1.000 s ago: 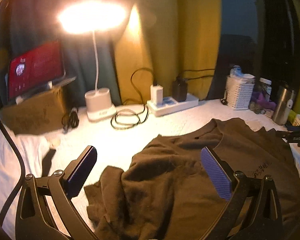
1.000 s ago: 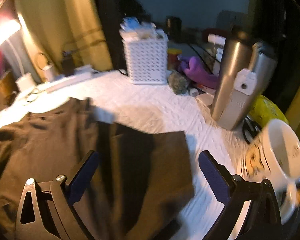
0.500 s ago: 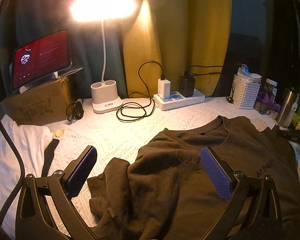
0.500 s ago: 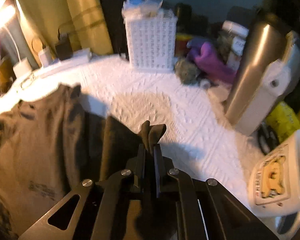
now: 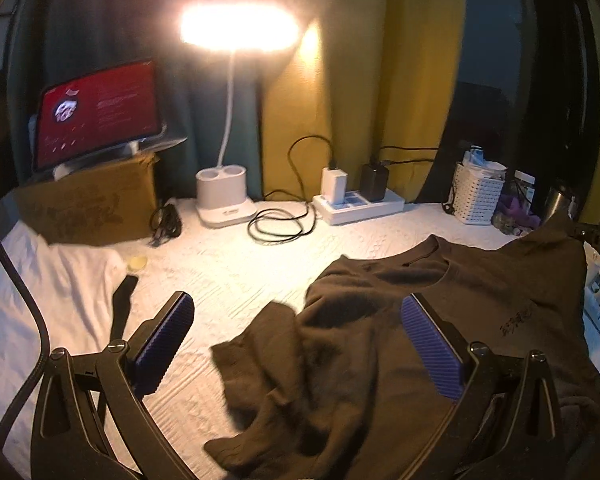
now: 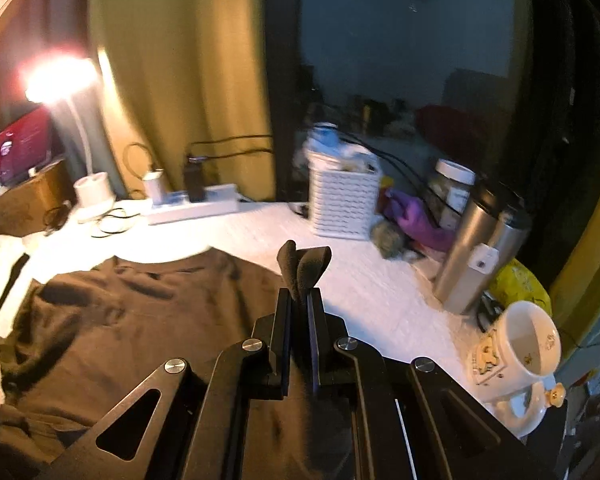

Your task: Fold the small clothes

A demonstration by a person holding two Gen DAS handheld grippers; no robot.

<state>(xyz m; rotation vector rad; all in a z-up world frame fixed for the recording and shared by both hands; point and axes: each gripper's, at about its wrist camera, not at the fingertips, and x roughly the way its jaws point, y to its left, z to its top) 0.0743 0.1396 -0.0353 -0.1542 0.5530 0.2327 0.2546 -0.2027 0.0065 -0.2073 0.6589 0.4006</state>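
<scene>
Two flasks (image 6: 476,248), mug (image 6: 516,356), basket (image 6: 344,204) beside shirt (image 6: 140,320)

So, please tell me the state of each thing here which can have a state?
brown shirt: crumpled, unfolded, one edge lifted
right gripper: shut on the brown shirt
left gripper: open, holding nothing
desk lamp: on
tablet: screen lit
mug: tilted
white cloth: spread flat
</scene>
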